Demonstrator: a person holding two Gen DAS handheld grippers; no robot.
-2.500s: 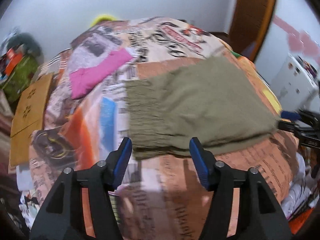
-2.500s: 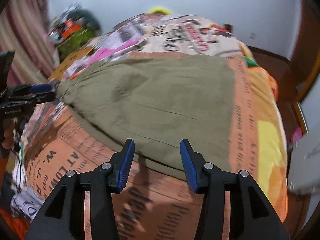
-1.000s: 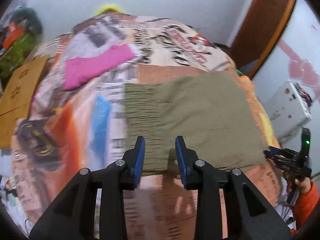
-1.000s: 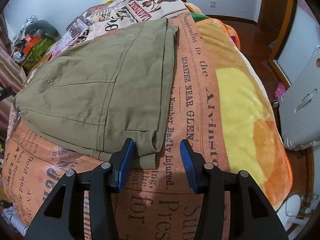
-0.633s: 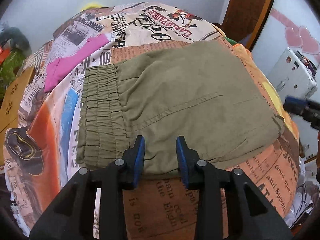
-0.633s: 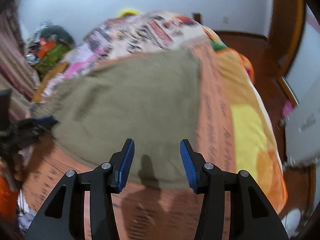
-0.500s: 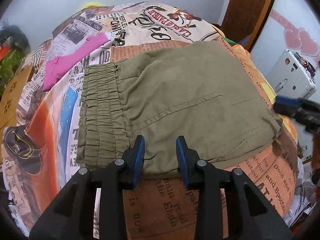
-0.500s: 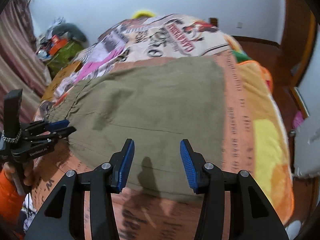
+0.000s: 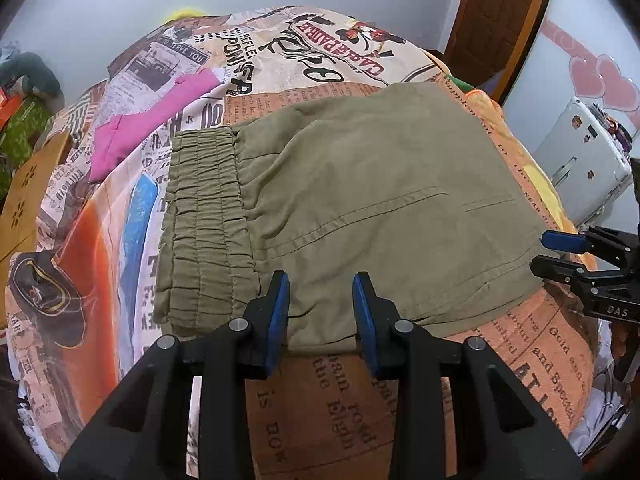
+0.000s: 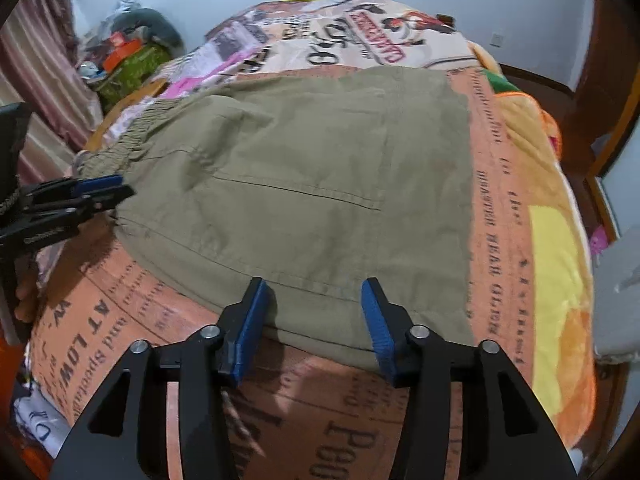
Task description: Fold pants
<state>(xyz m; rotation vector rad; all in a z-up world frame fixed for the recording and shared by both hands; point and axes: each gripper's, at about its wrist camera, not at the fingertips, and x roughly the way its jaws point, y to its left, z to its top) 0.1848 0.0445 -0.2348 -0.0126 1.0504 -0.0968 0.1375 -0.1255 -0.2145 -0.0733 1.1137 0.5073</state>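
Observation:
Olive pants (image 9: 360,184) lie folded flat on the bed, elastic waistband (image 9: 204,216) to the left. My left gripper (image 9: 320,292) hovers over their near edge just right of the waistband, open, with the flat fabric showing in the gap and nothing pinched. It also shows at the left of the right wrist view as the left gripper (image 10: 120,188). My right gripper (image 10: 314,300) hangs over the near edge of the pants (image 10: 312,184) further right. Its jaws are opening and the pads press on nothing. From the left wrist view the right gripper (image 9: 548,254) sits by the pants' right corner.
A newspaper-print blanket (image 9: 360,400) covers the bed. A pink cloth (image 9: 152,124) lies beyond the waistband. A white case (image 9: 580,160) stands right of the bed, a wooden door (image 9: 500,12) behind it. Clutter (image 10: 128,56) and a wooden board (image 9: 28,192) are at the left.
The left gripper came down closer to the pants' near edge, then held still. The right gripper swung away from the pants' right corner to face the near edge, jaws a little wider.

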